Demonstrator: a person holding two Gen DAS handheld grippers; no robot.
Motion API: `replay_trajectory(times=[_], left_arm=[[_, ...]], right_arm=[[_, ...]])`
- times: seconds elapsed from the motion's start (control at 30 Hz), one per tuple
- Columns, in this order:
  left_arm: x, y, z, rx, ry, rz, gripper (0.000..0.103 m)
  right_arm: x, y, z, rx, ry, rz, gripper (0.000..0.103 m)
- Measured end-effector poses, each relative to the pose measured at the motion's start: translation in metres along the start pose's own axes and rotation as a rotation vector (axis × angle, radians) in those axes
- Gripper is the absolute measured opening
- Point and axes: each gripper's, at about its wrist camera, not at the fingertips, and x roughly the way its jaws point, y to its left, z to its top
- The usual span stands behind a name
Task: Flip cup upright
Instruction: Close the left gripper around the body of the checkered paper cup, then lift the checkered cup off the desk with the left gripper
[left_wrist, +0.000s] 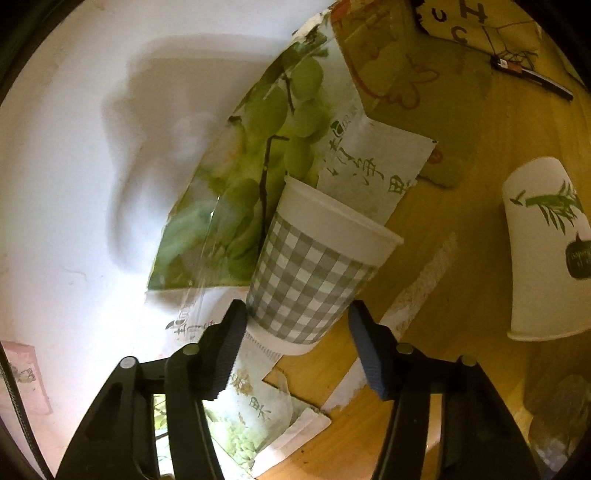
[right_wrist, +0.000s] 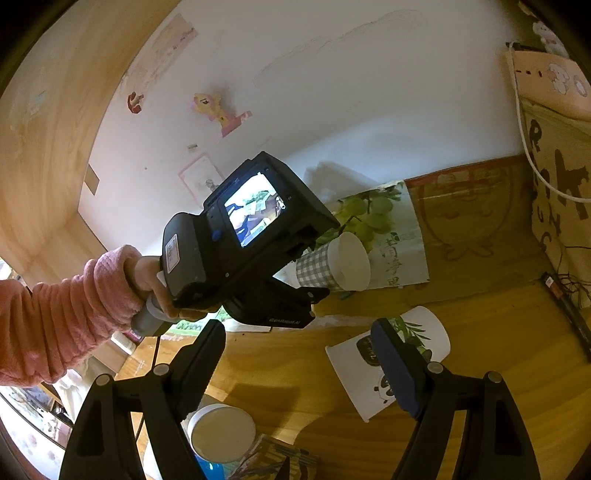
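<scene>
A grey-and-white checked paper cup (left_wrist: 310, 273) sits between the fingers of my left gripper (left_wrist: 297, 328), tilted with its rim away from the camera. The left finger touches its base; the right finger stands slightly apart. In the right wrist view the cup (right_wrist: 332, 264) lies near-horizontal, mouth facing right, lifted above the wooden table (right_wrist: 295, 369) in the left gripper. A white cup with a bamboo and panda print (right_wrist: 384, 360) stands upside down on the table, also in the left wrist view (left_wrist: 546, 251). My right gripper (right_wrist: 299, 373) is open and empty, with that cup just behind its right finger.
A grape-print paper bag (left_wrist: 258, 192) lies behind the checked cup against the white wall. A brown printed bag (right_wrist: 469, 218) stands beside it. A white round lid or container (right_wrist: 221, 432) is at the near edge. A black pen (left_wrist: 532, 75) lies far right.
</scene>
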Motion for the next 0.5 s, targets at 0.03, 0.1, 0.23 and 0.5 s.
replay_trajectory(times=[0.03, 0.1, 0.23, 0.5], left_arm=[[-0.001, 0.000, -0.001, 0.000, 0.003, -0.001, 0.056], [-0.002, 0.001, -0.003, -0.004, 0.011, -0.003, 0.052], [-0.010, 0.005, -0.006, -0.022, 0.020, -0.016, 0.033], [-0.019, 0.028, -0.018, -0.072, -0.004, -0.102, 0.029]], right_arm=[[-0.001, 0.001, 0.000, 0.000, -0.003, 0.001, 0.082], [-0.004, 0.002, 0.001, 0.000, -0.010, 0.000, 0.082], [-0.013, 0.005, 0.003, 0.001, -0.028, -0.005, 0.082], [-0.036, 0.000, 0.002, 0.031, -0.090, -0.019, 0.082]])
